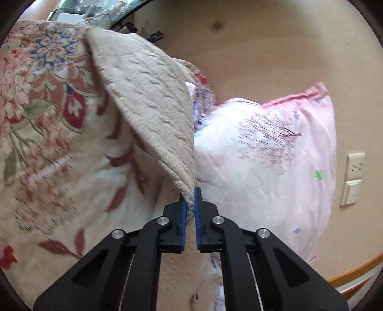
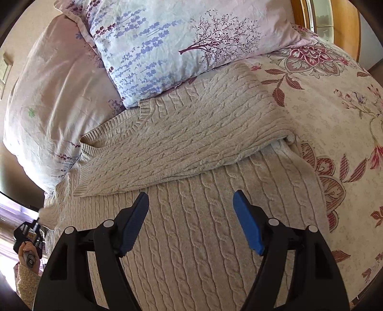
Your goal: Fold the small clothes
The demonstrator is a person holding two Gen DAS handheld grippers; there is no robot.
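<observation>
A beige cable-knit sweater [image 2: 191, 134] lies on the floral bedspread [image 2: 335, 107], with one part folded across its body. My right gripper [image 2: 190, 196] hovers just over the sweater's lower body, its jaws open and nothing between them. My left gripper [image 1: 190, 193] is shut on a corner of the sweater [image 1: 148, 100], which rises from the jaws in a lifted flap. In the right wrist view the left gripper [image 2: 28, 232] and the hand [image 2: 30, 258] holding it show at the sweater's left edge.
Two pillows lean at the head of the bed: a lavender-print one [image 2: 179, 43] and a pink one [image 2: 47, 95], also [image 1: 275, 155]. A wall switch plate [image 1: 354, 177] is on the beige wall. A wooden frame [image 2: 299, 14] borders the far corner.
</observation>
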